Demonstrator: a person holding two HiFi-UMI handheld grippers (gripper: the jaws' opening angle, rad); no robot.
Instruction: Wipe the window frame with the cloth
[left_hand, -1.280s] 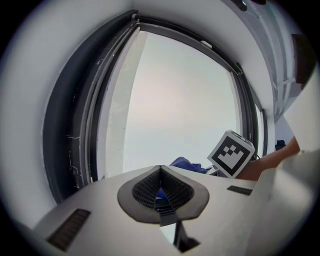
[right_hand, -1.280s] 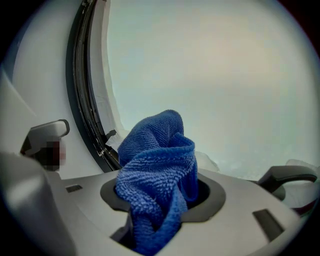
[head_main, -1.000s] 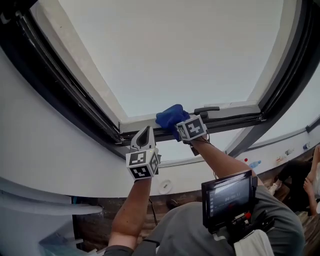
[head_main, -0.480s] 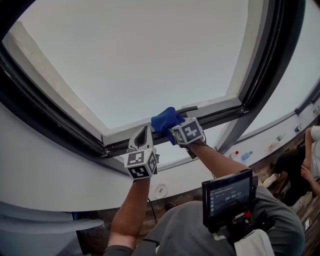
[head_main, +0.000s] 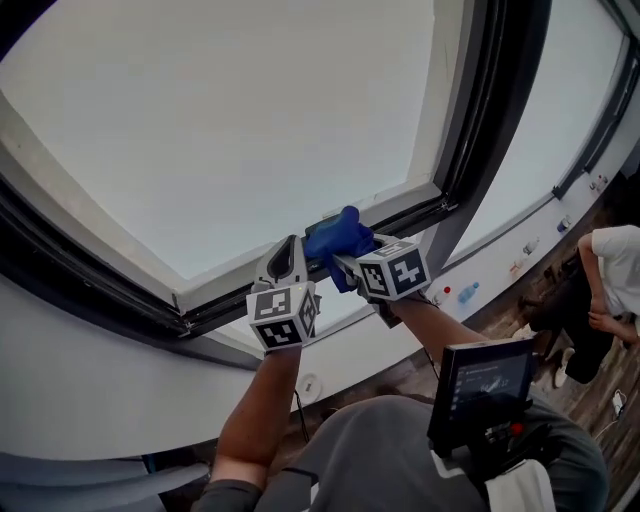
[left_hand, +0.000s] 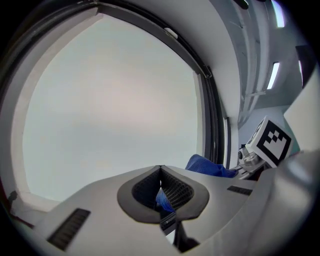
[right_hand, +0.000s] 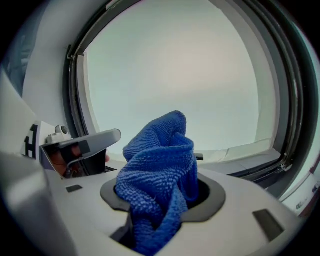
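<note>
**Gripper and cloth status at the window frame**

1. Nearest the head camera, a small monitor sits below and to the right of both sets of jaws. The person's forearms reach up from there to the two grippers.

2. Left gripper: in its own view the jaws meet at the tips. A sliver of blue shows through the narrow gap lower down. Whether any fabric is pinched there cannot be told. The marker cube sits just behind the jaws.

3. Right gripper: the jaws are clamped on the blue cloth. In the right gripper view the cloth fills the space between the jaws and bunches up in a crumpled peak ahead of them.

4. The two grippers are side by side, the left gripper's jaws just to the left of the right gripper's jaws. The bunched cloth lies just beside the left tips.

5. The cloth bears against the bottom rail of the window frame, directly ahead of the right gripper's jaws. The dark rail runs on to the right of the jaws to a corner, where an upright frame member rises.

6. Beyond the jaws, the window pane is pale and featureless.

7. Far right of the jaws, part of a seated person is visible.
</note>
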